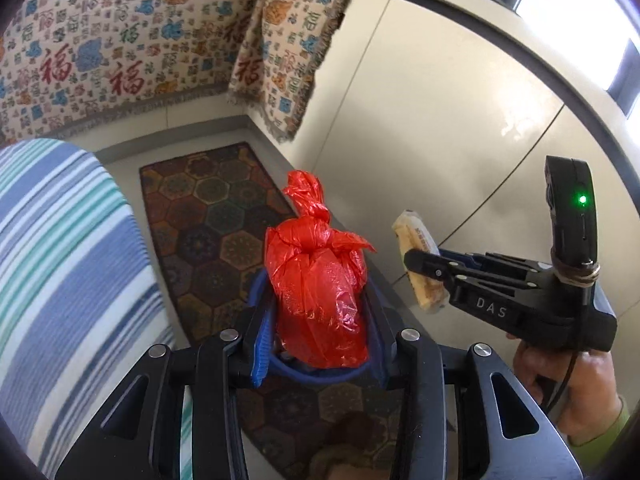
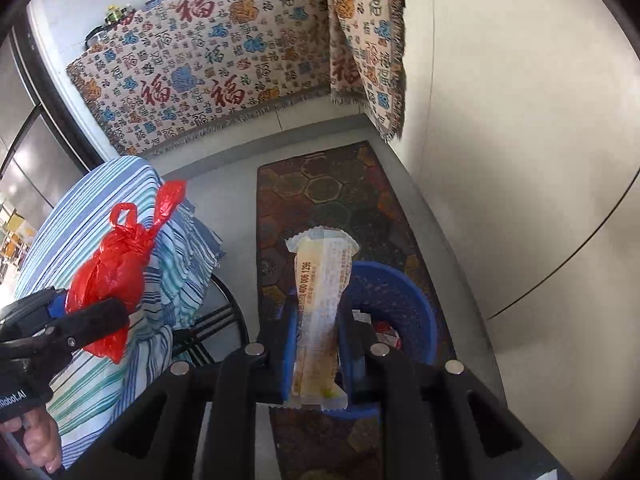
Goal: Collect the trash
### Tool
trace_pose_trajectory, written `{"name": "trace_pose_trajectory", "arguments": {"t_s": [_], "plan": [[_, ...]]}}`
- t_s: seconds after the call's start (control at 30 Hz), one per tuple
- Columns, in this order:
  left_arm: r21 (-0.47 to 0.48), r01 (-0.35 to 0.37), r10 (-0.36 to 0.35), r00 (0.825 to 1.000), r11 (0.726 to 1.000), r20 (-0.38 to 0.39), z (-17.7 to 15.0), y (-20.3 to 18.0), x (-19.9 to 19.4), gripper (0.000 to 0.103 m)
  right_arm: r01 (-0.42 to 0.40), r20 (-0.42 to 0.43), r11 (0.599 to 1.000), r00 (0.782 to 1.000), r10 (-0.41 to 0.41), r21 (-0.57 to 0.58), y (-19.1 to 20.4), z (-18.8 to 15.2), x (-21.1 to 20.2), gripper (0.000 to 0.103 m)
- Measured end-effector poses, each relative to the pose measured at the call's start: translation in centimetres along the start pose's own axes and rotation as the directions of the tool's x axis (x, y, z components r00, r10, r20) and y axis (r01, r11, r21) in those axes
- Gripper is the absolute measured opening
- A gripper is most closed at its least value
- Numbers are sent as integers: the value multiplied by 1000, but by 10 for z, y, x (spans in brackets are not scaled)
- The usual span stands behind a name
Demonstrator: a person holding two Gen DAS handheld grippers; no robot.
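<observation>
My left gripper (image 1: 320, 312) is shut on a knotted red plastic bag (image 1: 316, 284), which bulges up between its blue-padded jaws; the bag also shows in the right wrist view as the red plastic bag (image 2: 110, 276). My right gripper (image 2: 318, 320) is shut on a long yellowish snack wrapper (image 2: 322, 312), held upright by its middle. That wrapper (image 1: 416, 264) and the right gripper (image 1: 420, 268) appear at the right of the left wrist view. A blue waste basket (image 2: 404, 300) stands on the floor below the right gripper, with some trash inside.
A dark hexagon-patterned rug (image 1: 208, 220) lies on the grey floor under the basket. A round table with a blue striped cloth (image 1: 60, 260) fills the left. A patterned blanket (image 2: 208, 60) hangs over furniture beyond. A pale wall (image 1: 440, 120) runs along the right.
</observation>
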State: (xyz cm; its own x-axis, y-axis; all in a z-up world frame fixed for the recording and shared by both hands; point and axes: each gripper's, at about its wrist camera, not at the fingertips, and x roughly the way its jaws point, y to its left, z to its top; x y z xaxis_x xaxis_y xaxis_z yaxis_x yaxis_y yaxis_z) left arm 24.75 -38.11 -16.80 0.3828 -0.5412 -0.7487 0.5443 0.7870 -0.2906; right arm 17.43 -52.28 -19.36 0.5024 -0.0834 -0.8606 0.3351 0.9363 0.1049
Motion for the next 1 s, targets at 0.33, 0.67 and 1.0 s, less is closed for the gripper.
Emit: {"name": "trace_pose_trajectory", "arguments": {"t_s": [0.33, 0.67, 1.0], "plan": [[4, -24, 24, 996, 1000, -82, -8, -15, 72, 40, -43, -27, 995, 999, 45, 86, -58, -7, 51, 19], [58, -57, 63, 990, 997, -123, -12, -28, 117, 42, -62, -59, 982, 996, 73, 176, -94, -11, 82, 21], [46, -119, 123, 989, 992, -86, -12, -32, 130, 84, -62, -14, 955, 998, 69, 290, -124, -13, 79, 57]]}}
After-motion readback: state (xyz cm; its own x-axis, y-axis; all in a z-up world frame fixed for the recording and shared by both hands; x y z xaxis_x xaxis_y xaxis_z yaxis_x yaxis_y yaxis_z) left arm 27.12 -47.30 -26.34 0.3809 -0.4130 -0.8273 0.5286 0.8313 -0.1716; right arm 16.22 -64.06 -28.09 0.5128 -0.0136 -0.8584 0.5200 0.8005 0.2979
